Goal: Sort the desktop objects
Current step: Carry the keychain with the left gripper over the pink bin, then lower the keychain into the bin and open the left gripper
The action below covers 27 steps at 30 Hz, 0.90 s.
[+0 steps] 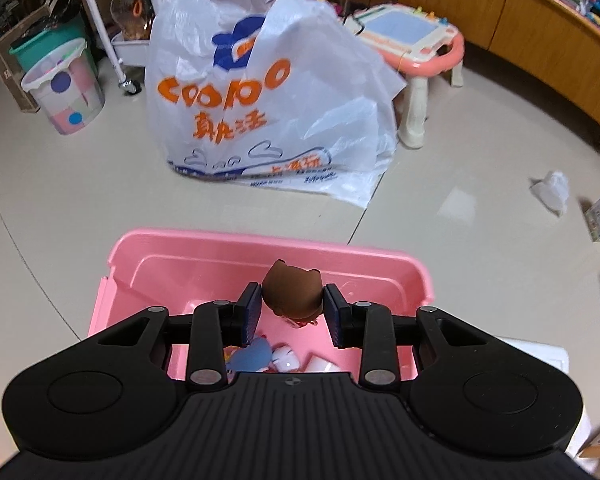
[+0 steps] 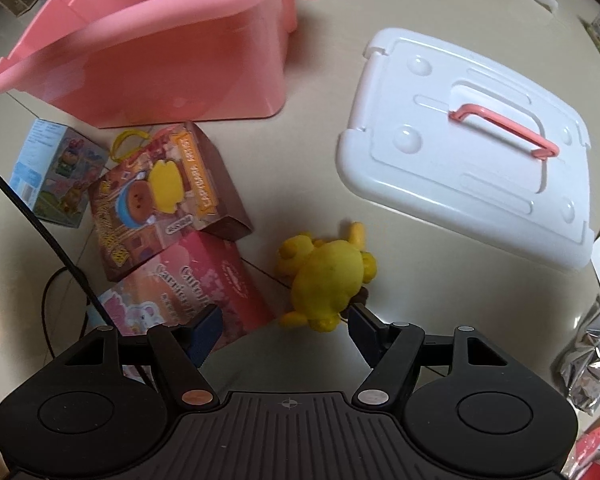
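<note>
My left gripper (image 1: 291, 300) is shut on a brown bear-head figurine (image 1: 293, 293) and holds it above the open pink bin (image 1: 260, 245). Small toys, one blue (image 1: 251, 356) and one white (image 1: 286, 360), lie in the bin under the fingers. My right gripper (image 2: 284, 330) is open, low over the floor, just short of a yellow toy figure (image 2: 328, 276) lying on its side. The same pink bin (image 2: 140, 40) stands at the upper left of the right wrist view.
A white lid with a pink handle (image 2: 472, 148) lies right of the yellow toy. Three toy boxes (image 2: 168, 188) (image 2: 204, 284) (image 2: 52, 172) lie left of it. A foil wrapper (image 2: 592, 364) lies at right. A large white shopping bag (image 1: 268, 96) and a patterned bucket (image 1: 66, 88) stand beyond the bin.
</note>
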Tool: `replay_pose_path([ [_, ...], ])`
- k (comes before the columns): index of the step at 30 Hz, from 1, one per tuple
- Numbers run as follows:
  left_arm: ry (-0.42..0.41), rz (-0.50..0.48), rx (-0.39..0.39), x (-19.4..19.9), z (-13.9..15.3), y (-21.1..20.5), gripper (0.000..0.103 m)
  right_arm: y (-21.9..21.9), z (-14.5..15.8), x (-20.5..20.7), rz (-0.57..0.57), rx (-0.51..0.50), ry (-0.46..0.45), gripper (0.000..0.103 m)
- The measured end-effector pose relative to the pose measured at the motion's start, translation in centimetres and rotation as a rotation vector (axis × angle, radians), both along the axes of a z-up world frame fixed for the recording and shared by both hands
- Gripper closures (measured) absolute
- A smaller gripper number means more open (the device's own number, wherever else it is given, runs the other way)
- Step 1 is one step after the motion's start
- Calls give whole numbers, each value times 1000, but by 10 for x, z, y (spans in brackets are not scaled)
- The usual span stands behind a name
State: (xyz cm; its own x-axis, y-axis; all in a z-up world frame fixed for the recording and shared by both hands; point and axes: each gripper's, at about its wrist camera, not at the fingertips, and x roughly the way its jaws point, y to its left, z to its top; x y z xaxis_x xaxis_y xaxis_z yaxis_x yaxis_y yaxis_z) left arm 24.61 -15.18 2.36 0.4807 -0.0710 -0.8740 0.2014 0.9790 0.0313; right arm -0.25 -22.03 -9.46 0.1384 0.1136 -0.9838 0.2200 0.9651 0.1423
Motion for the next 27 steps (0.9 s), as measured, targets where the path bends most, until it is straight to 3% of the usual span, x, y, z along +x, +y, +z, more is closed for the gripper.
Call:
replay_pose_path([
  [2,14,0,12,18,-15,-4,68,-2,-2,0,-5,1,4,36],
  [27,127,63,89,34,-81,24,68,-3,4,13,4,-22,-47,36],
])
